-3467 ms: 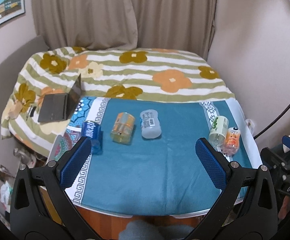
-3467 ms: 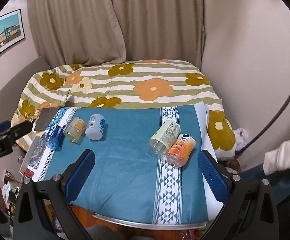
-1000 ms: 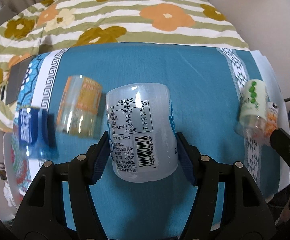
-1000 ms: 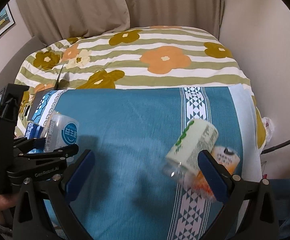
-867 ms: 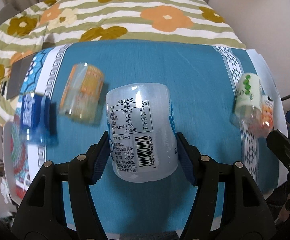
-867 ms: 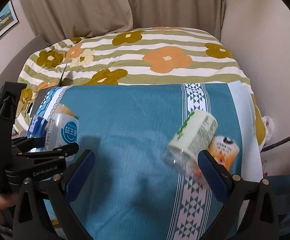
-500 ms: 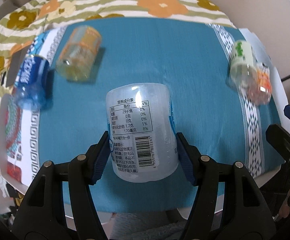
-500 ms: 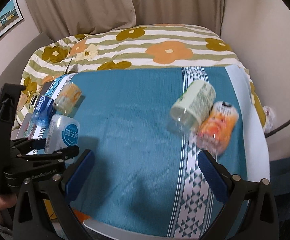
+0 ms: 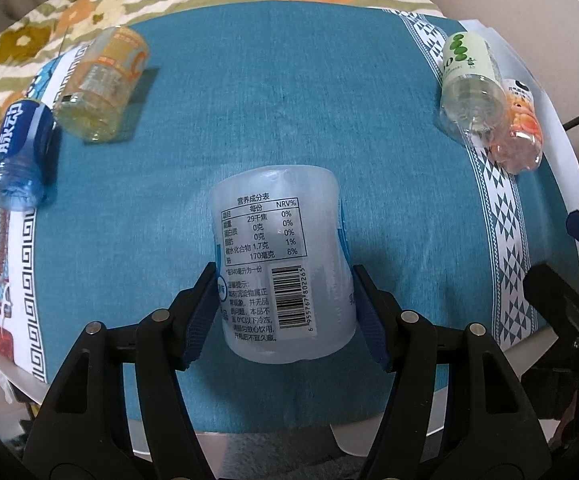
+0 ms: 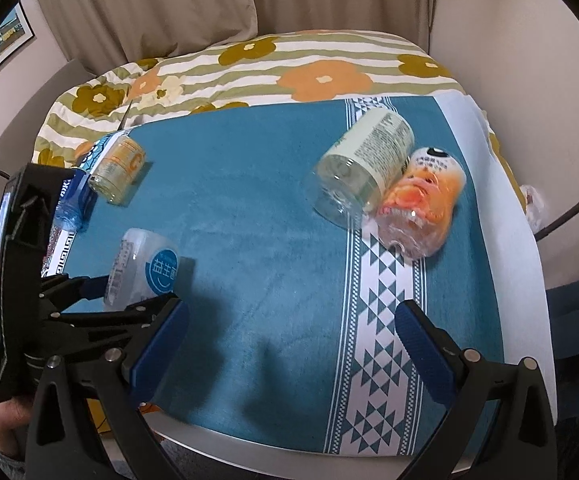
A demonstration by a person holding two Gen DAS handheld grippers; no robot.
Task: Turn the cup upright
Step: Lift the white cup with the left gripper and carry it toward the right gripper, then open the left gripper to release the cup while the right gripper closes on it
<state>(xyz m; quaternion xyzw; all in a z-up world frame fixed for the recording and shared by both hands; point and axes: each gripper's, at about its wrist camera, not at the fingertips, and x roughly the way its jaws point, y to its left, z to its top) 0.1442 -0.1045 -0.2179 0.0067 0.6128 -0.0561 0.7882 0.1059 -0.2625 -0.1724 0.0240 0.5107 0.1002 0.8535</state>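
My left gripper (image 9: 285, 314) is shut on a frosted white cup (image 9: 283, 264) with a printed label and barcode. It holds the cup lifted above the teal tablecloth (image 9: 289, 112), tilted with one end pointing away from me. In the right wrist view the same cup (image 10: 143, 268) shows a blue round logo and sits in the left gripper (image 10: 129, 292) at the left. My right gripper (image 10: 289, 346) is open and empty over the near part of the cloth.
A yellow cup (image 9: 101, 88) and a blue cup (image 9: 19, 156) lie on their sides at the left. A green-label cup (image 10: 363, 160) and an orange cup (image 10: 419, 210) lie side by side at the right. A flowered bedspread (image 10: 289, 64) lies behind the table.
My left gripper closed on the frosted cup and lifted it toward me; the cups on the cloth now look farther away. The right gripper moved in over the cloth, still open.
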